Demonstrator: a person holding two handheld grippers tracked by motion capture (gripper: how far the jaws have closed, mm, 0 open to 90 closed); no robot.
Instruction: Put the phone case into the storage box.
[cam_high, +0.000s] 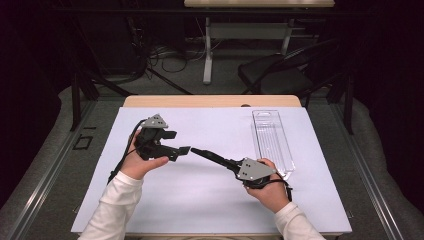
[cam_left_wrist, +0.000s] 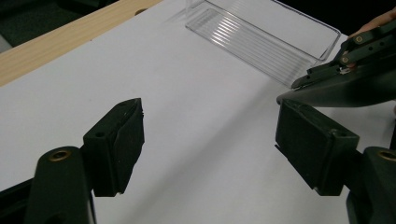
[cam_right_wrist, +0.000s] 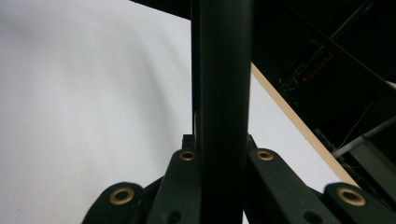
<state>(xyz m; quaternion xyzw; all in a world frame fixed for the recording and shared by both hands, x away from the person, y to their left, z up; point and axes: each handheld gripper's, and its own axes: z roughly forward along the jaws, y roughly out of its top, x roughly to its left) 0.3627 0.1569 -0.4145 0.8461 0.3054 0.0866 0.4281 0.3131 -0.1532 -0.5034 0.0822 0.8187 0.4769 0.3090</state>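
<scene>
I see a light wooden table (cam_high: 210, 101) carrying a white sheet (cam_high: 210, 200) that covers nearly all of its top, leaving a wood strip bare along the far edge. On the sheet's right side lies a long clear plastic tray (cam_high: 272, 140), apparently empty, lengthwise toward the far edge.

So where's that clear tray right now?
In the high view the tray lies on the white sheet's far right, just beyond the right gripper.

I am holding my left gripper (cam_high: 179, 142) with jaws standing apart, while my right gripper (cam_high: 196, 150) is pointing toward it, jaws pressed together.
</scene>
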